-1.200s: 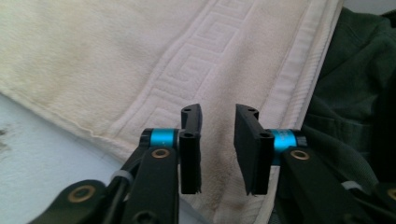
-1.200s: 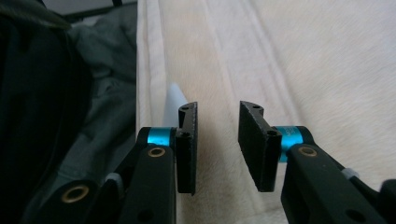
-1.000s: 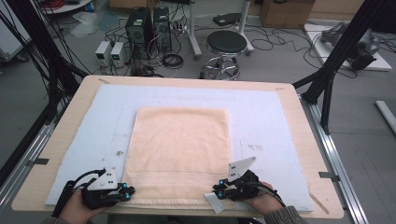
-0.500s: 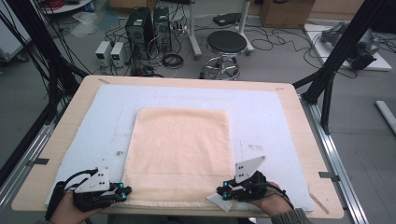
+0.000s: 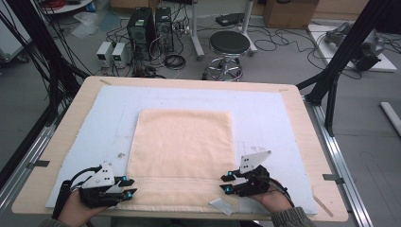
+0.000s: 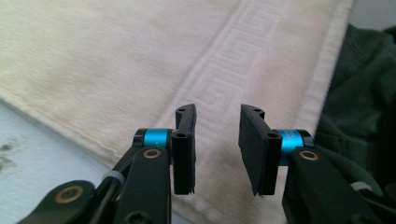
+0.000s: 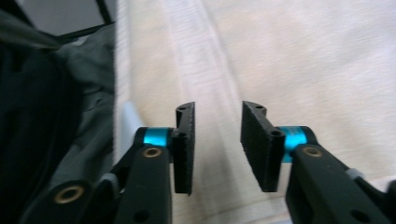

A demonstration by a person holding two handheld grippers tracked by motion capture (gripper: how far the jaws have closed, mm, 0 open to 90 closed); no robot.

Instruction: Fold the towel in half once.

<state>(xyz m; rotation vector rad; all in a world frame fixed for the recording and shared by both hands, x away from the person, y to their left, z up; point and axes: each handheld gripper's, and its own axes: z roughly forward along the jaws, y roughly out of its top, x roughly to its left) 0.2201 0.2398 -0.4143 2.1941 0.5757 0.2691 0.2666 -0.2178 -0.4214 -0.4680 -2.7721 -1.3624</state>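
Both tools, left tool (image 5: 126,185) and right tool (image 5: 228,182), sit released at my towel's (image 5: 182,151) near corners; towel lies flat, long axis running away from me across the counter (image 5: 302,123).

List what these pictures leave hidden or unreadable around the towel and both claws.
- High view: the towel's near corners lie under the left claw and right claw.
- Right gripper view: motion blur smears the towel's woven border.
- High view: the white scrap is too small to identify.
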